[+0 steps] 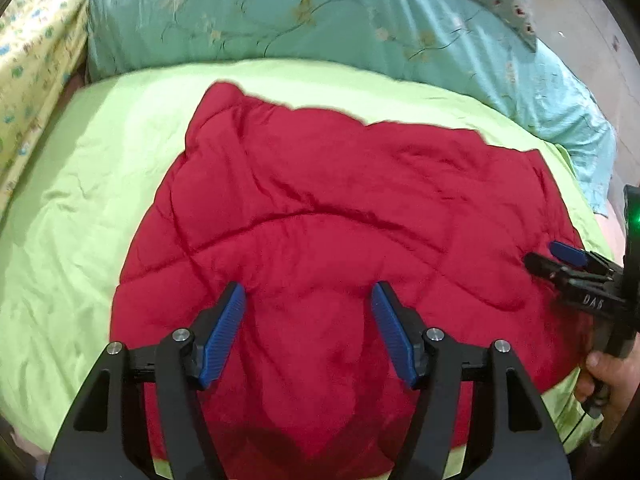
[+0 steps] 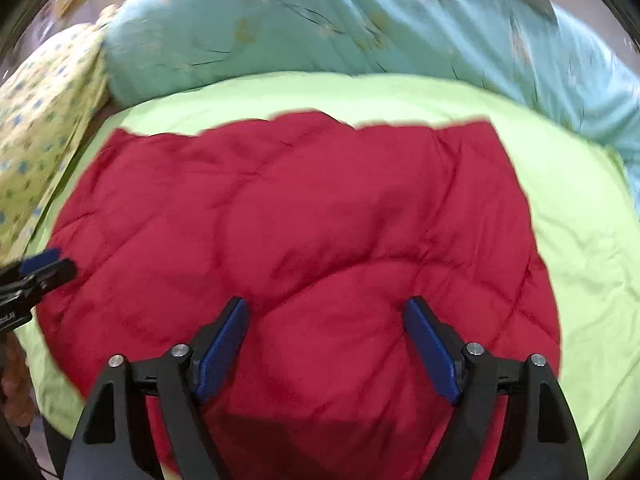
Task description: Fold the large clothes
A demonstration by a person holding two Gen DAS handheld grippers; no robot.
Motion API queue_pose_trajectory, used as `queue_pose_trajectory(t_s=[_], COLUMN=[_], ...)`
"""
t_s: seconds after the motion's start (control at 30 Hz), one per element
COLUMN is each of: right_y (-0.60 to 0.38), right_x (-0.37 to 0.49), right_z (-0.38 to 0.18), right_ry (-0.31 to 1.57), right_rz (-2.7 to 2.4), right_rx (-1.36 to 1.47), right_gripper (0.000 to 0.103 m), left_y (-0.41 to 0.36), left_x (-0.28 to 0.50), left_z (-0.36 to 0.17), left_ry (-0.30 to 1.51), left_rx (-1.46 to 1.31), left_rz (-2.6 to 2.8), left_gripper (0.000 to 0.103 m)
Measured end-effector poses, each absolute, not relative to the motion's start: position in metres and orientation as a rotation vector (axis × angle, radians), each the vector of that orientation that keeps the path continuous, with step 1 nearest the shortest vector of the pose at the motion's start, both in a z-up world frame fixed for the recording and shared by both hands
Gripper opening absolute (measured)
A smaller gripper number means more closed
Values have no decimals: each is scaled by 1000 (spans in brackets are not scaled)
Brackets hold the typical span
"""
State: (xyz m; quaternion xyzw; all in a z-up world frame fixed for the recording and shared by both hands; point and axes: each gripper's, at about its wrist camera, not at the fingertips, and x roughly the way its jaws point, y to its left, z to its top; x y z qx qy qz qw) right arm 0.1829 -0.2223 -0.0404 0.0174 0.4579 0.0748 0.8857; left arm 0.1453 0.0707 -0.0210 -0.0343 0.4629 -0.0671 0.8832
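A red quilted coat [image 1: 320,216] lies spread flat on a green sheet [image 1: 72,200] covering a bed, its near edge under the two grippers. The left gripper [image 1: 308,332] hangs over the near middle of the coat with its jaws released and nothing between them; the blue pads [image 1: 224,336] stand apart over the fabric. The right gripper [image 2: 326,344] hangs over the coat further right, jaws also released and wider, empty. In the left view, a hand [image 1: 612,376] grips the right gripper's handle at the right edge. The padded coat looks soft, puffy and light, likely to spring back and slide on the smooth sheet, so a fold may need pressing down. Its stitched seams and its edges look like the firmest places to pinch; the far corners, left [image 2: 120,136] and right [image 2: 480,128], offer clear holds for bringing the far edge over. A teal flowered quilt [image 1: 280,12] is bunched along the far side, a yellow printed cloth [image 1: 32,72] at far left. No containers are in view.
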Motion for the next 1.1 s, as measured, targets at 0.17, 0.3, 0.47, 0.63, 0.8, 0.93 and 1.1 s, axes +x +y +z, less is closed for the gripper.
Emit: queue_pose_trajectory(t_s=[0.17, 0.3, 0.47, 0.63, 0.8, 0.93, 1.1], right_y=[-239, -237, -222, -219, -224, -220, -221], right_x=[199, 183, 140, 149, 155, 151, 136], right_z=[-49, -33, -9, -46, -50, -51, -36], right_ry=[954, 922, 850, 935, 922, 917, 913], right_rz=[114, 109, 173, 170, 152, 140, 128], right_rx=[95, 119, 83, 34, 59, 55, 83], right_gripper=[87, 87, 89, 90, 90, 91, 89], left_y=[71, 65, 63, 64, 56, 41, 39], left_x=[168, 174, 172, 153, 109, 109, 117], left_z=[-33, -38, -39, -19, -6, -28, -36], left_ry=[993, 993, 978, 970, 954, 991, 996], left_rx=[-79, -52, -45, -65, -87, -2, 4], left_rz=[-134, -112, -98, -127, -201, -170, -153], left_gripper=[76, 80, 81, 81, 81, 83, 87])
